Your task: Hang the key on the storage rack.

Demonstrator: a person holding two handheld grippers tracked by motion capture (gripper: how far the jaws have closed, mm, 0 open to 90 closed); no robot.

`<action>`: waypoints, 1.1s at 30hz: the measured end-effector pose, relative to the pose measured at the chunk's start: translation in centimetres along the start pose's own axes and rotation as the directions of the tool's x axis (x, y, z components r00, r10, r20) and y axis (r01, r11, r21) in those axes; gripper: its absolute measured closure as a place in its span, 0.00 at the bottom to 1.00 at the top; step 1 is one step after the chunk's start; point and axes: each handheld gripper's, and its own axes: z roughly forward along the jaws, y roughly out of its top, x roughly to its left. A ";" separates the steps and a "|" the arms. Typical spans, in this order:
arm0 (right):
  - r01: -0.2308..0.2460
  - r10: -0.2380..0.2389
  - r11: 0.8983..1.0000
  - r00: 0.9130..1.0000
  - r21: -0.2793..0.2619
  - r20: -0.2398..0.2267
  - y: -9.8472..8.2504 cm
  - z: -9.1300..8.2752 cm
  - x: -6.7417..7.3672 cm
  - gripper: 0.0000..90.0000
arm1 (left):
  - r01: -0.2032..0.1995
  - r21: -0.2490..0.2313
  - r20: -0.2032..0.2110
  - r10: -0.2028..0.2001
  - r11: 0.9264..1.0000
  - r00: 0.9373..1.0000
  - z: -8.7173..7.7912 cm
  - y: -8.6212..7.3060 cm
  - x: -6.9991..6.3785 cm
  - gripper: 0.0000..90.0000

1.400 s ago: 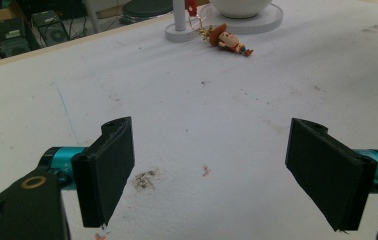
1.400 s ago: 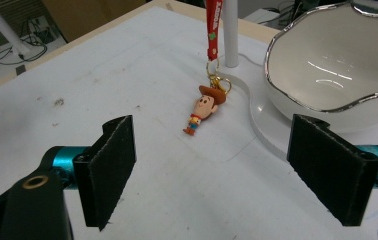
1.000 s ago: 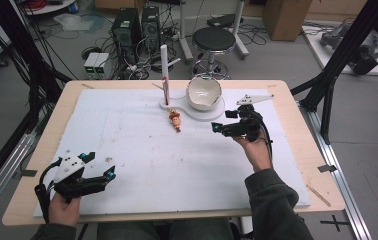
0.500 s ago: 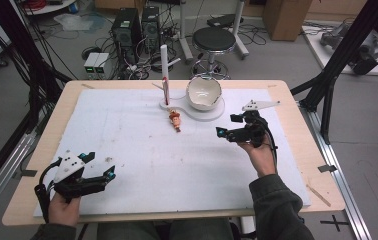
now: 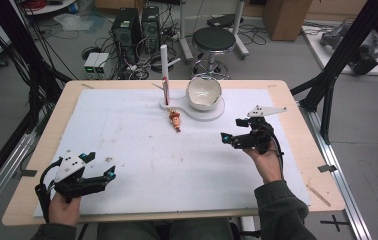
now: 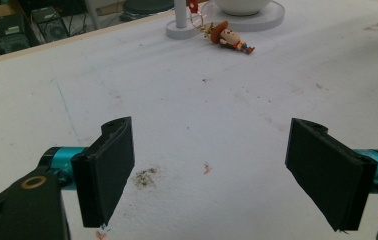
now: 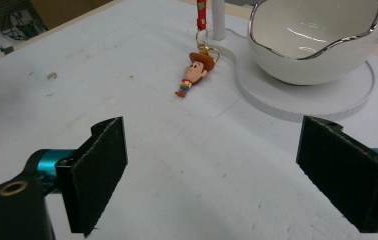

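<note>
Cowboy keychain figure (image 5: pixel 176 120) flat, hat toward post (image 5: pixel 165 75), feet toward person

Cowboy keychain figure (image 7: pixel 192 75) flat beside stand

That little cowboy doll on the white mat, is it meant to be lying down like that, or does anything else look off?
The cowboy doll lies flat on the mat by the white post, its red strap running up beside the post, as if dropped. The bowl sits tilted on its stand, with a wavy, eggshell-like rim. Nothing is spilled.
</note>
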 end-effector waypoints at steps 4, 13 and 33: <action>0.000 0.000 1.000 1.000 -0.006 0.005 -0.5 -0.4 0.0 0.13 | 0.000 0.003 0.003 0.000 1.000 1.000 0.0 0.0 0.0 0.22; -0.003 0.003 1.000 1.000 -0.009 0.017 -1.6 -1.1 -0.1 0.13 | 0.000 0.010 0.007 0.000 1.000 1.000 0.1 0.0 0.1 0.22; -0.030 0.030 0.999 1.000 -0.028 0.006 -3.8 -2.7 -0.4 0.13 | 0.007 0.012 0.010 -0.007 1.000 1.000 0.2 -0.1 0.0 0.22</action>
